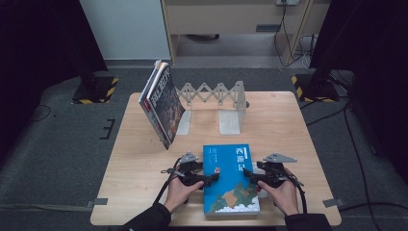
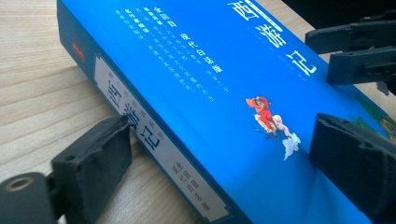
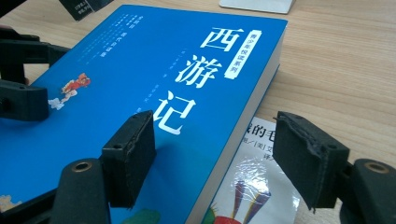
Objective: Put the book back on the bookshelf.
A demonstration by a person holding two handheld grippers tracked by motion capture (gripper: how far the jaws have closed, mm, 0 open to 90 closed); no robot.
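Blue book [image 1: 231, 178] flat on the worktop [image 1: 139, 163], close to the near edge, spine toward the left, page edge toward the right. Resting partly on a thinner white book [image 3: 254, 186] that peeks out beneath its right side. Bare wood open to the left of the spine and to the right of the page edge; more bare wood beyond the far end, up to the folding book rack [image 1: 216, 98] at the back. Magazines [image 1: 161, 103] leaning tilted against the rack's left end, well apart from the blue book.

Left gripper [image 1: 204, 179] at the spine side, spread wide: one pad low beside the spine by the wood, the other over the cover, no firm pinch visible, so released. Right gripper [image 1: 250, 175] at the page-edge side, also apart: one pad above the cover, the other out over the white book, neither pressing; grasping nothing.
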